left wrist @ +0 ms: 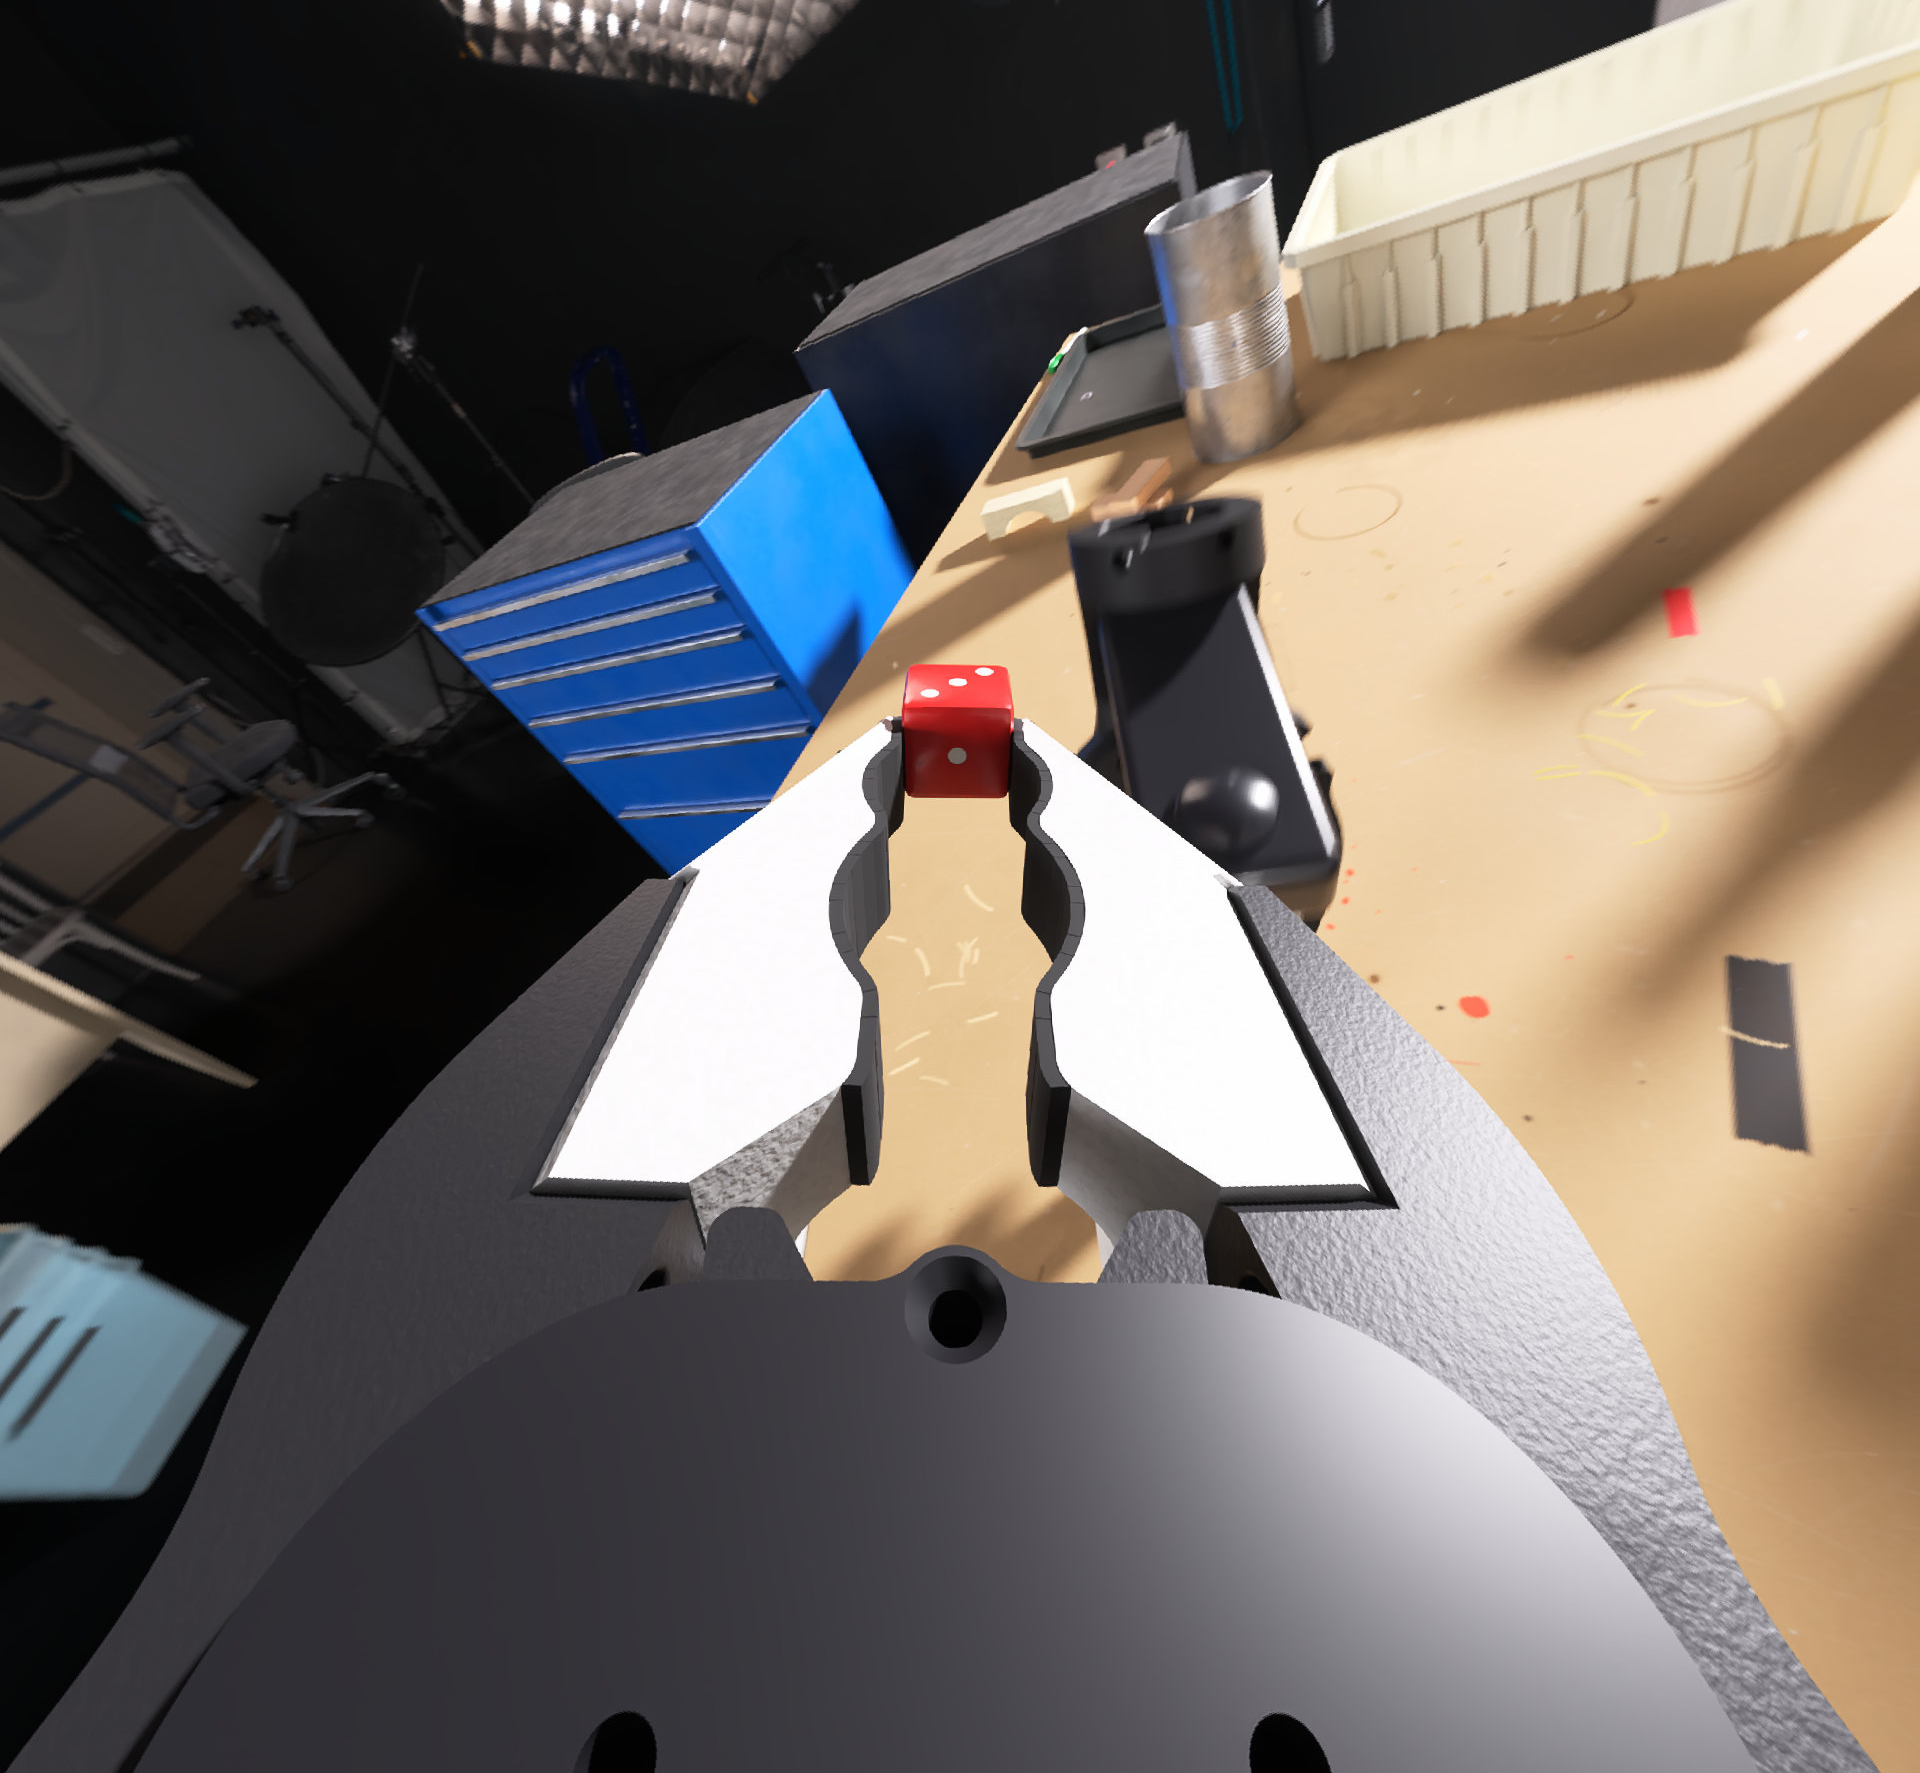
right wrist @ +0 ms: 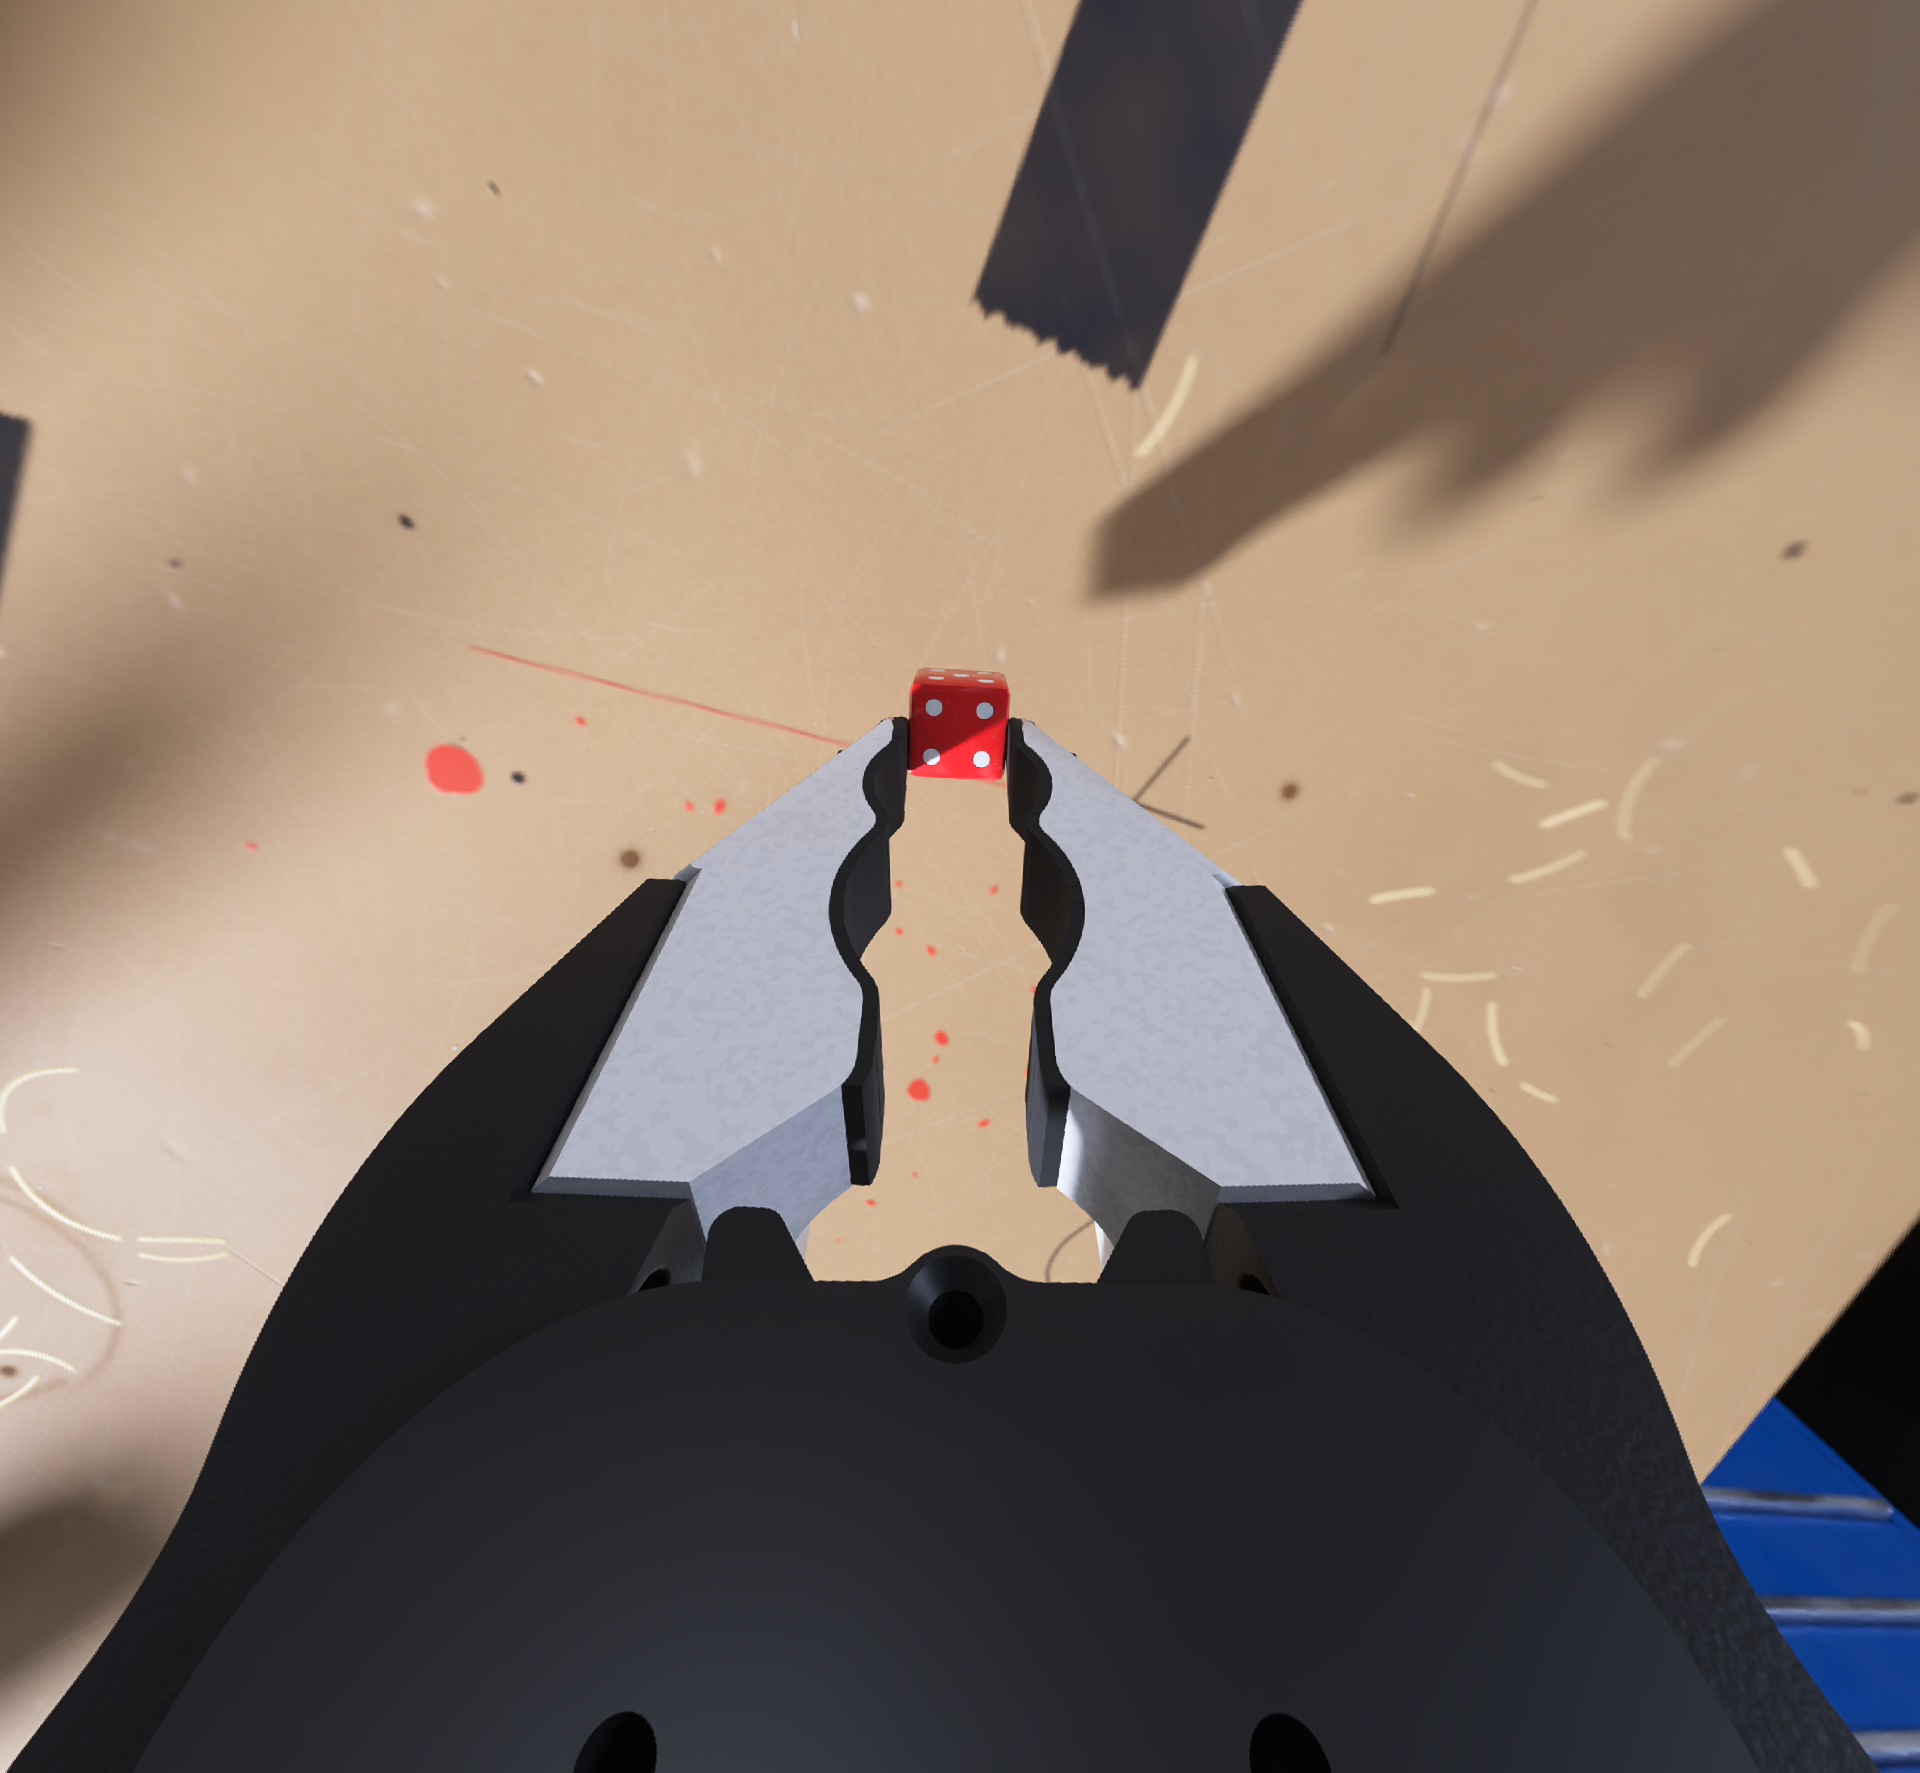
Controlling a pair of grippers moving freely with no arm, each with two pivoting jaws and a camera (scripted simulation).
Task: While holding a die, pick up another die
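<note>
A red die [left wrist: 956,747] sits pinched between the tips of the left gripper [left wrist: 957,736], its fingers [left wrist: 790,913] closed narrowly on it, above the worktop [left wrist: 1507,892] near its edge. A second die [right wrist: 958,726] is clamped the same way at the tips of the right gripper [right wrist: 957,736], over bare worktop beside a strip of dark tape [right wrist: 1153,113]. Beyond the left die lie a black holder [left wrist: 1195,684], a metal can [left wrist: 1231,321] standing upright, a dark tray [left wrist: 1107,388] and a cream bin [left wrist: 1610,165]; what the can and bin hold cannot be seen. A blue cabinet [left wrist: 665,643] stands beside the worktop.
</note>
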